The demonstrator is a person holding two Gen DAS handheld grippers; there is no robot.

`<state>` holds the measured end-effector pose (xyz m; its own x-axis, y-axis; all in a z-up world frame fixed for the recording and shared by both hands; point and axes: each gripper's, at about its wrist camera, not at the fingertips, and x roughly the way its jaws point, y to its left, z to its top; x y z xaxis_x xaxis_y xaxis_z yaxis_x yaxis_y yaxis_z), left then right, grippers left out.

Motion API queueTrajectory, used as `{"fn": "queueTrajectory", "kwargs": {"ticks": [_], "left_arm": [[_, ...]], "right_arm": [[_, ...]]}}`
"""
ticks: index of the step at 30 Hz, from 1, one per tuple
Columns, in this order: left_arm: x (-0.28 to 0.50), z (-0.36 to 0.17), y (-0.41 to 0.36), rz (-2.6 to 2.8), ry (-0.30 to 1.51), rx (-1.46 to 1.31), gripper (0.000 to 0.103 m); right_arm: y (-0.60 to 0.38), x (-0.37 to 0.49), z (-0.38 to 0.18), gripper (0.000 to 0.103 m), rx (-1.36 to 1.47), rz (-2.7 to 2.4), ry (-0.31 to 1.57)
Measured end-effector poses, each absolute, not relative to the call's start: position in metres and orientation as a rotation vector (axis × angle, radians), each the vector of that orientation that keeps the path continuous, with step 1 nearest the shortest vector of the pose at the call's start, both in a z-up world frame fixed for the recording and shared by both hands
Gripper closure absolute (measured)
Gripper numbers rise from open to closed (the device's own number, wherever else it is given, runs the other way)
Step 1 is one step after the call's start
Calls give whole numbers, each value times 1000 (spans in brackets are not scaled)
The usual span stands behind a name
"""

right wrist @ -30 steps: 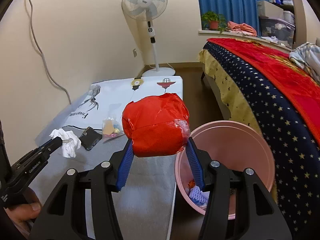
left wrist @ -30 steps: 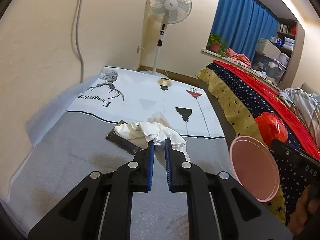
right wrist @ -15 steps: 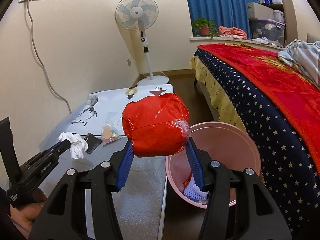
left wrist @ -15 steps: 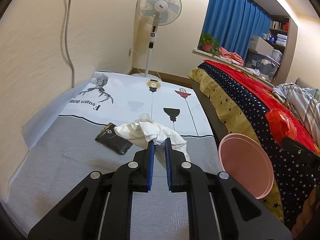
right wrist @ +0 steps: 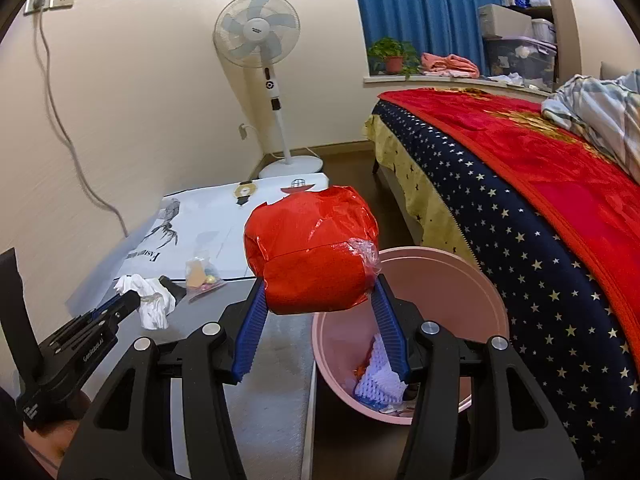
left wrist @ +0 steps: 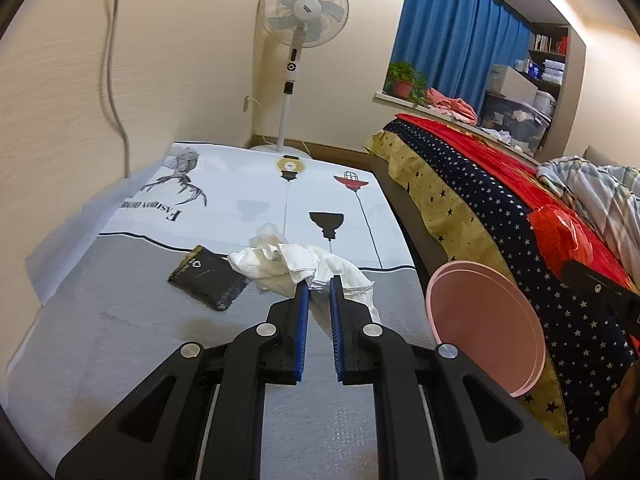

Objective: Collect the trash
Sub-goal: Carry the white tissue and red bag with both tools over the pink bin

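My right gripper (right wrist: 318, 300) clamps a crumpled red plastic bag (right wrist: 312, 256) just above the near rim of the pink bin (right wrist: 472, 280), which holds scraps. My left gripper (left wrist: 319, 286) pinches a white tissue wad (left wrist: 296, 260) over the mat (left wrist: 224, 196) printed "FASHION HOME", left of the bin, beside a black packet (left wrist: 208, 282).

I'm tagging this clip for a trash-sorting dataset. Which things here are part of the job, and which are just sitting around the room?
Part of the job:
- red plastic bag, held in the right gripper
- white crumpled tissue, held in the left gripper
- pink bin
- black wrapper
- clear packet

Just lying about:
- standing fan
- potted plant
- bed
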<state>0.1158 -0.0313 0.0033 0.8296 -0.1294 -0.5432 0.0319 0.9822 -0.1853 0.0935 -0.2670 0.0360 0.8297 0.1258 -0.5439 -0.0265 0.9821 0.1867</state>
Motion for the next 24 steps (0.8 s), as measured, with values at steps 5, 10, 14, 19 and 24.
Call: {"fn": "queueTrajectory", "kwargs": {"ticks": [5, 10, 14, 19, 24], "left_arm": [[120, 0, -38, -101, 591, -165, 92], [124, -3, -44, -114, 595, -161, 92], [128, -5, -51, -128, 599, -154, 92], [133, -8, -64, -155, 603, -144, 92], [136, -11, -75, -185, 608, -139, 93]], "right_arm": [[-273, 98, 33, 50, 188, 60, 592], [-278, 101, 31, 50, 199, 44, 591], [-282, 103, 29, 50, 202, 31, 593], [-290, 106, 26, 50, 214, 7, 598], [-299, 108, 23, 50, 228, -23, 603]]}}
